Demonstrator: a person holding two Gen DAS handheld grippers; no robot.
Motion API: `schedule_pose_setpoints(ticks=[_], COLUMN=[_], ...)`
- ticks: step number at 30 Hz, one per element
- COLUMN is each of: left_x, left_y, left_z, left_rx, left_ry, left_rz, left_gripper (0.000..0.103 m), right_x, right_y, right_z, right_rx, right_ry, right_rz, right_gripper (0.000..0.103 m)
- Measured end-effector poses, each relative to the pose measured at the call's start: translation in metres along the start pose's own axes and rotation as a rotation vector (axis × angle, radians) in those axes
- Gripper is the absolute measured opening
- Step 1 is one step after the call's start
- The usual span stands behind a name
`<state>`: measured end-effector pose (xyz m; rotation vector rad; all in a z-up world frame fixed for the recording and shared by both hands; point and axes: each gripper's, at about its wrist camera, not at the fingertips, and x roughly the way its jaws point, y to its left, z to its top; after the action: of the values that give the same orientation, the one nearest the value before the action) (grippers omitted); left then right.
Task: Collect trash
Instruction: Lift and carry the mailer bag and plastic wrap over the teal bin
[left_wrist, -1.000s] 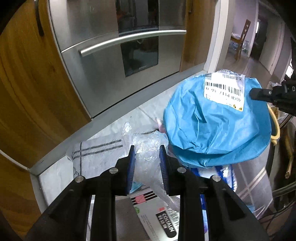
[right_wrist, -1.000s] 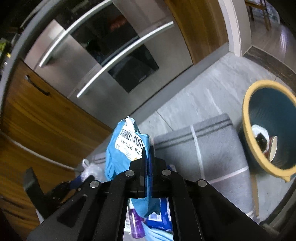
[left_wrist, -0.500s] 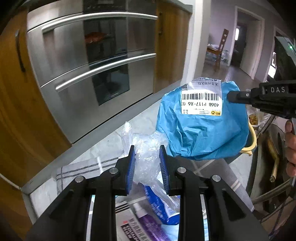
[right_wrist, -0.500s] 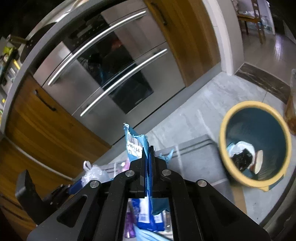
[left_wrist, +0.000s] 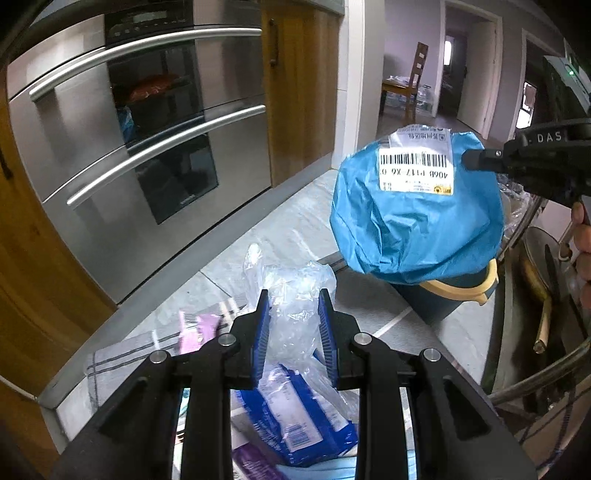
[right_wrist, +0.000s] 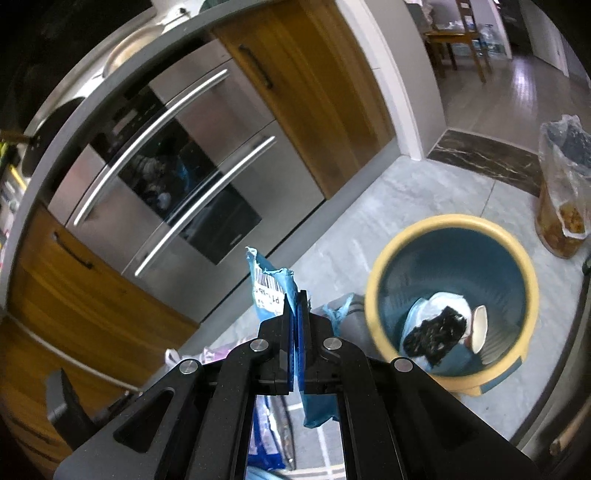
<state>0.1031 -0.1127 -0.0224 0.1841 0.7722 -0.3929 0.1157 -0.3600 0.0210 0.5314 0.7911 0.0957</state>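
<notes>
Left gripper (left_wrist: 291, 314): bottom centre of the left wrist view, its blue pads closed on a crumpled clear plastic bag (left_wrist: 291, 295) that sticks up between and above the fingers.

Right gripper (right_wrist: 296, 317): bottom centre of the right wrist view, jaws pressed tight on the edge of a blue mailing bag (right_wrist: 271, 291). In the left wrist view the same gripper reaches in from the right edge and pinches the bag at its upper right.

Blue mailing bag: in the left wrist view (left_wrist: 413, 221) it hangs in the air at right of centre, puffed and creased, with a white barcode label (left_wrist: 415, 168) on its upper part. Its lower edge overlaps the bin in the picture.

Bin (right_wrist: 452, 299): blue, round, with a yellow rim, standing on the floor at lower right of the right wrist view. Inside lie a white bag with something black on it and a pale piece against the wall. In the left wrist view only a part of the rim (left_wrist: 476, 288) shows below the mailing bag.

Loose trash: a blue packet (left_wrist: 295, 417) and a purple packet (left_wrist: 197, 328) lie low in the left wrist view, on a grey striped mat (left_wrist: 122, 354).

Oven (left_wrist: 147, 147): stainless steel, with two long bar handles, filling the upper left of both views.

Floor (right_wrist: 424, 192): pale grey tiles.

Other items: a clear bag of food (right_wrist: 563, 184) stands at the right edge of the right wrist view.
</notes>
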Motion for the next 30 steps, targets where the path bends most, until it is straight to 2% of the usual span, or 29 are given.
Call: schedule_pose_setpoints(ticks=[4,11,22,26,30], left_x=[0.002,0.012,0.061,0.082,0.108], left_y=[-0.013,-0.057,-0.128,-0.14,-0.149], left_z=[0.004,0.019,0.06,0.07,0.07], left_rx=[-0.008,0.057,0.134,0.154,0.151], left_ry=[0.002,-0.003,0.0,0.004,0.032], left_rz=[-0.032,-0.089,-0.204,-0.249,-0.253], left_gripper=[0.025,0.025,0.025,0.025,0.025], right_x=[-0.01,-0.019,-0.015,-0.011,-0.007], right_y=[-0.017,-0.058,-0.117,-0.136,-0.155], right_z=[0.008,0.025,0.029,0.027,0.027], right_rx=[0.013,0.076,0.19,0.222,0.23], right_ry=[-0.037,-0.102,-0.1,-0.085,-0.075], right_rz=[-0.034,-0.124,-0.24,-0.282,-0.35], right_gripper=[0.002,0.002,0.002,0.002,0.002])
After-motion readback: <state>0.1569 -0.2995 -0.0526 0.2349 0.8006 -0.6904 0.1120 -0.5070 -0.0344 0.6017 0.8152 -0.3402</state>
